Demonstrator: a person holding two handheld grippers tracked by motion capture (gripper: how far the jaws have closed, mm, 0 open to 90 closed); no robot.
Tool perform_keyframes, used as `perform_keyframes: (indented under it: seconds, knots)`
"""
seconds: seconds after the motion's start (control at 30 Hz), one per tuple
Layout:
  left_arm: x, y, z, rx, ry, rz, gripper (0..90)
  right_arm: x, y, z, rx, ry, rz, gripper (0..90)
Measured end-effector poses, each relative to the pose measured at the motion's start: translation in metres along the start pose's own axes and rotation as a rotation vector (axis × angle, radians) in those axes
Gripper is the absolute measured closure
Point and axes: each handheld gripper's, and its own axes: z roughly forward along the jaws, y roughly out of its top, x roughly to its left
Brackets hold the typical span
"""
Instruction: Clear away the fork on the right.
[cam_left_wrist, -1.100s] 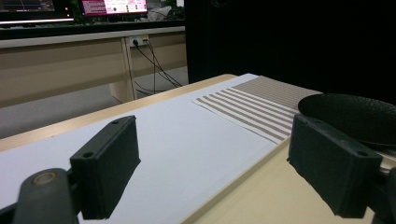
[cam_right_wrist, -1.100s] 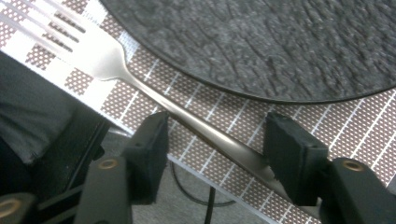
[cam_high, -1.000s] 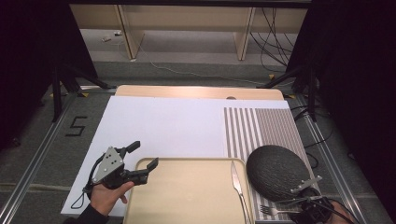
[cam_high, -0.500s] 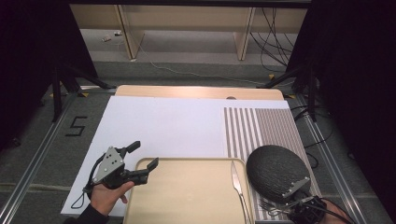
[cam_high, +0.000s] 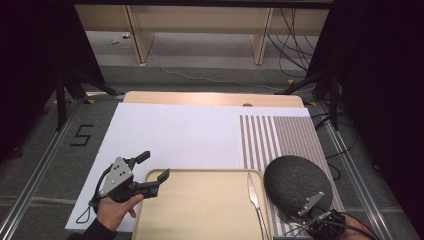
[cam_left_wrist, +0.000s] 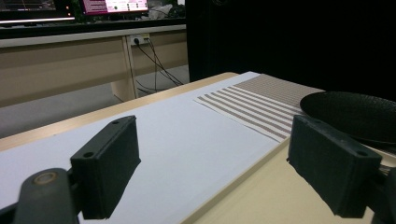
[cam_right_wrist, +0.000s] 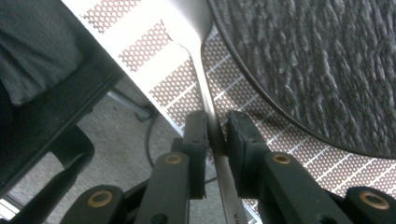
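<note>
Right hand-held gripper (cam_right_wrist: 215, 135) clamps a metal utensil handle (cam_right_wrist: 208, 100).
Its jaws just narrowed; left hand-held gripper (cam_high: 152, 167) unmoved, wide over tray (cam_high: 200, 210).

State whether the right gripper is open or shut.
Shut: the right gripper has just been closing, and its pads press on the metal utensil handle.

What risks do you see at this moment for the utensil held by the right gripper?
1. The right gripper, whose jaws have just been closing, pinches only the thin handle of the metal utensil, so it may twist or slip when lifted.
2. The utensil lies right beside the dark plate; a lift could knock its rim.
3. The utensil sits near the edge of the striped mat, so a drop may reach the floor.
</note>
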Motion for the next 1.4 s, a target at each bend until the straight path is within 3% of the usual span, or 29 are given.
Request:
perform_keyframes:
  seconds: [0.23, 0.47, 0.6, 1.0, 1.4]
  knots:
    - [0.000, 0.000, 0.000, 0.000, -0.002, 0.001, 16.2, 0.004, 0.000, -0.001, 0.004, -0.016, -0.067, 82.1]
    - [0.000, 0.000, 0.000, 0.000, -0.002, 0.003, 16.2, 0.007, 0.002, -0.001, -0.035, 0.027, -0.101, 84.5]
    - [0.000, 0.000, 0.000, 0.000, -0.003, 0.001, 16.2, 0.009, 0.004, -0.002, -0.044, 0.022, -0.120, 84.8]
    - [0.000, 0.000, 0.000, 0.000, -0.002, 0.001, 16.2, 0.015, 0.012, -0.013, -0.146, 0.048, -0.147, 84.9]
    - [0.000, 0.000, 0.000, -0.001, -0.002, 0.002, 16.2, 0.018, 0.023, -0.020, -0.226, 0.085, -0.111, 84.9]
